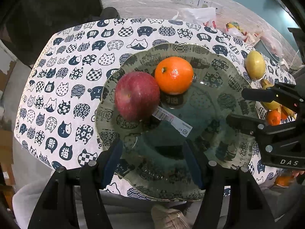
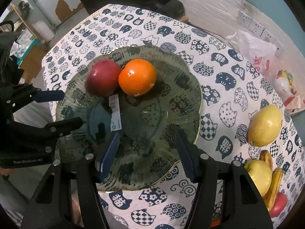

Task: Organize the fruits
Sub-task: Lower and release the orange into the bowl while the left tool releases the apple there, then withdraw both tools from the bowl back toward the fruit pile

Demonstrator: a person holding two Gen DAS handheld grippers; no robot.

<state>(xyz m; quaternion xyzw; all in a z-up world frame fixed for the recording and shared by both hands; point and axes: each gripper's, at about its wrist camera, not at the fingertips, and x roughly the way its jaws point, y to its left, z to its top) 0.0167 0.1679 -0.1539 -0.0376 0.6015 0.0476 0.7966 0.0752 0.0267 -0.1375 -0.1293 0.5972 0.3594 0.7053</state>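
Tablecloth (image 1: 63, 87): apple (image 1: 136, 95) beyond left tongs (image 1: 153, 162).

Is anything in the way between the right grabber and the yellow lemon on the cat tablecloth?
Nothing visible blocks it. The right gripper, jaws open and empty, hovers over the green glass plate; only bare cat-print tablecloth lies between it and the yellow lemon. A yellow apple and bananas sit nearer, off to the side.

Left claw (image 1: 152, 160): held open, the two blue-padded fingers (image 1: 112, 162) spread wide with nothing between them; pointing forward and downward.
Right claw (image 2: 146, 156): also open, its blue pads (image 2: 108, 152) spread wide apart, gripping nothing.
Relation: each claw shows at the edge of the other's view, the left claw entering from the left and the right claw from the right, side by side, apart.
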